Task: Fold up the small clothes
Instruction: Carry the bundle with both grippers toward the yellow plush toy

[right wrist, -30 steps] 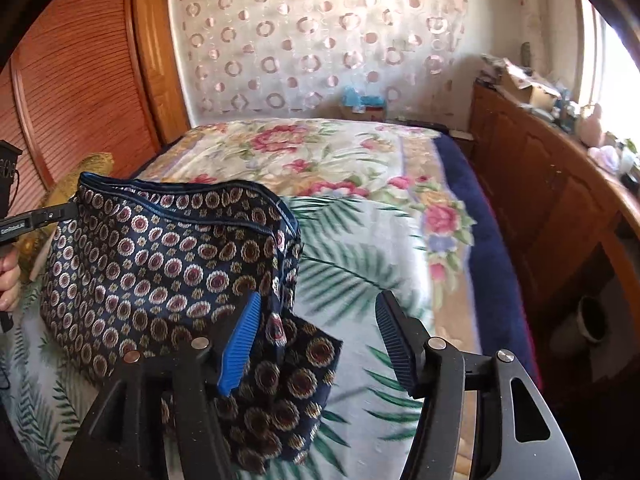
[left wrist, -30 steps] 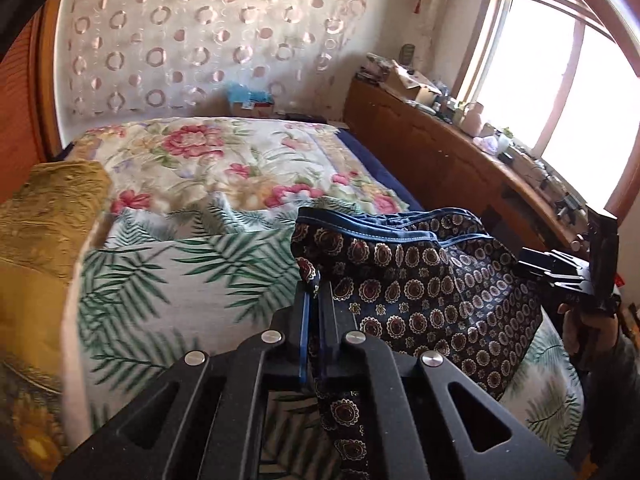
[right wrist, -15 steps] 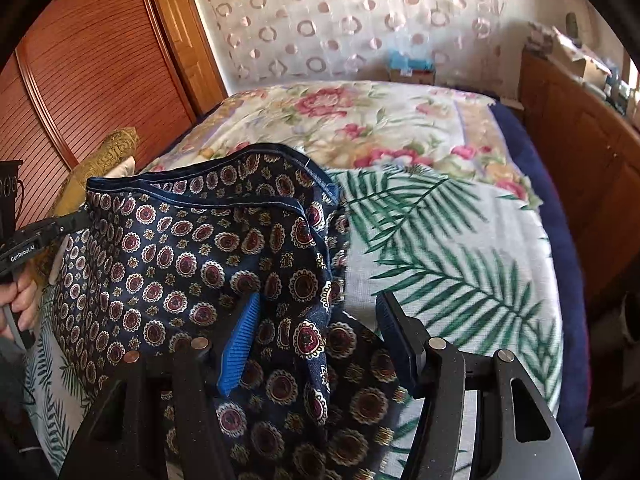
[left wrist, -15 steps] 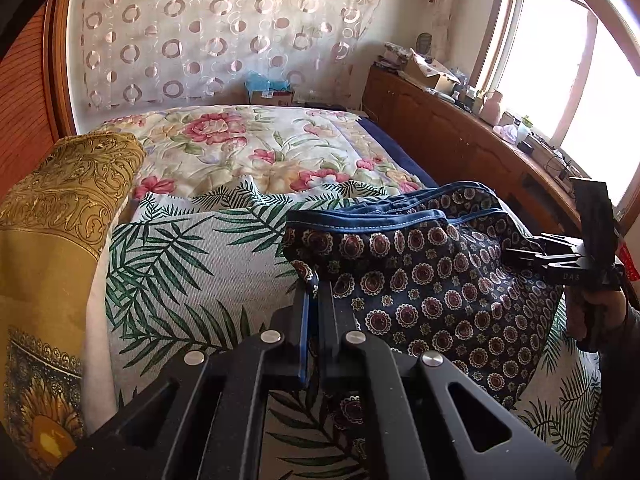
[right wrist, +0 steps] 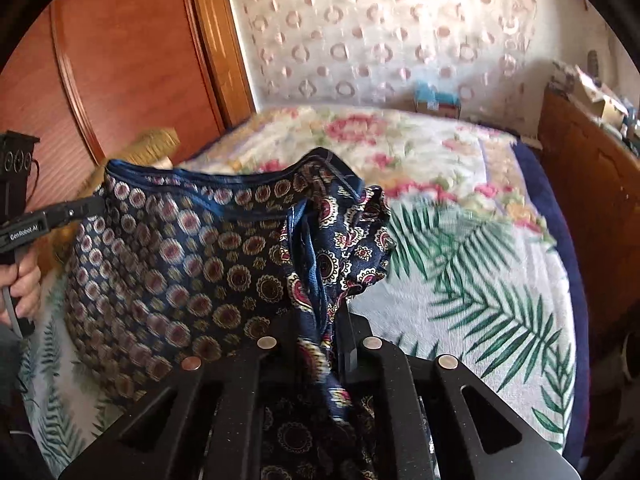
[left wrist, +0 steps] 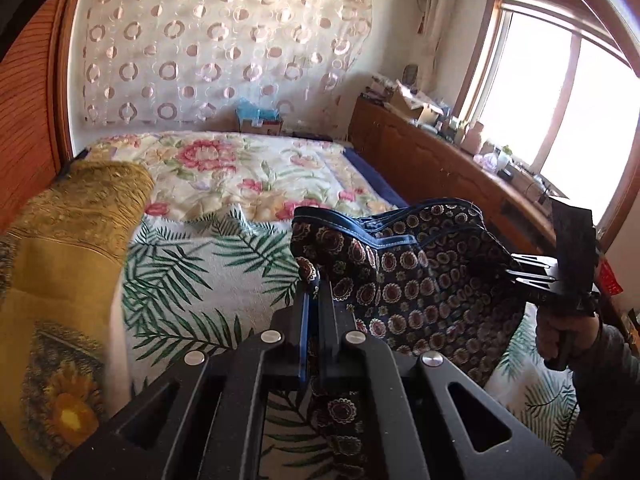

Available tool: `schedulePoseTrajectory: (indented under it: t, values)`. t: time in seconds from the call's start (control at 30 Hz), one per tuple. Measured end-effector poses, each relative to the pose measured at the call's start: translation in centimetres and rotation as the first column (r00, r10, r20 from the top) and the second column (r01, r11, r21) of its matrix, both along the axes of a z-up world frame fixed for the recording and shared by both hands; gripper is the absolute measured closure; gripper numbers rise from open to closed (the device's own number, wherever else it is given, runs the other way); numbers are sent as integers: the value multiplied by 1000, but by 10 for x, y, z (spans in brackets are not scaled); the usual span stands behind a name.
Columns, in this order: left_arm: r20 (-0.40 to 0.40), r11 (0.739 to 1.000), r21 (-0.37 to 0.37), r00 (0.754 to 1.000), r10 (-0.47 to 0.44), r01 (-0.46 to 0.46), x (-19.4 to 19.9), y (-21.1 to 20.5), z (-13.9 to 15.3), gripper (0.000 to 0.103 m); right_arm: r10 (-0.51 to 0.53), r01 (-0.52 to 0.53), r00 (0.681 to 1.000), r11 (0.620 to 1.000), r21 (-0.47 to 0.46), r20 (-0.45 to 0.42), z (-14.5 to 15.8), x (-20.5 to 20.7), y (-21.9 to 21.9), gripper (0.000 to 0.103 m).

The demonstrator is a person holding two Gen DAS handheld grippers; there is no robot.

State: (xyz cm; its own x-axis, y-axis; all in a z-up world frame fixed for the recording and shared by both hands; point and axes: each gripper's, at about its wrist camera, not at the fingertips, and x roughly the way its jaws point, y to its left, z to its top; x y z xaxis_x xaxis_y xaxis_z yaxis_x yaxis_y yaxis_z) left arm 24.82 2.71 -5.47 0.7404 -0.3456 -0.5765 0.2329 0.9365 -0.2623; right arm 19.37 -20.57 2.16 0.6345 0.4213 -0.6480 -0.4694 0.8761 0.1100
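A: Where is the patterned shorts [left wrist: 404, 280] now?

B: It hangs stretched between the two pairs of fingers, above the bed [left wrist: 192, 280]. Its long axis, the blue waistband, runs from one pair to the other, so both hands are equally near.

A: And the fingers?

B: The left gripper [left wrist: 314, 300] is clamped on one corner. The right gripper [right wrist: 320, 312] has just been closing, and the other edge is pinched between its fingers. I judge the next move is to lay it flat.
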Motion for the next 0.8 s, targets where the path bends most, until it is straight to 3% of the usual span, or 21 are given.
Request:
schedulePoseTrajectory:
  t: [0.2,0.4,0.57,0.8]
  values:
    - [102,997,-17,992,76,-75,-43,36,36,99,56,-62,985,998,28,161,44,-24,24,93]
    - [148,973,-22,962,229,-228,-75,101,51,99,172,-183,945,983,15,279,86,-18,78,93]
    - [140,937,-42,926,350,-347,-88,147,38,99,293,-288,896,956,-65,333,114,11,149,93]
    - [83,899,-79,896,436,-430,-107,191,-2,99,422,-377,854,905,-197,306,128,63,258,93]
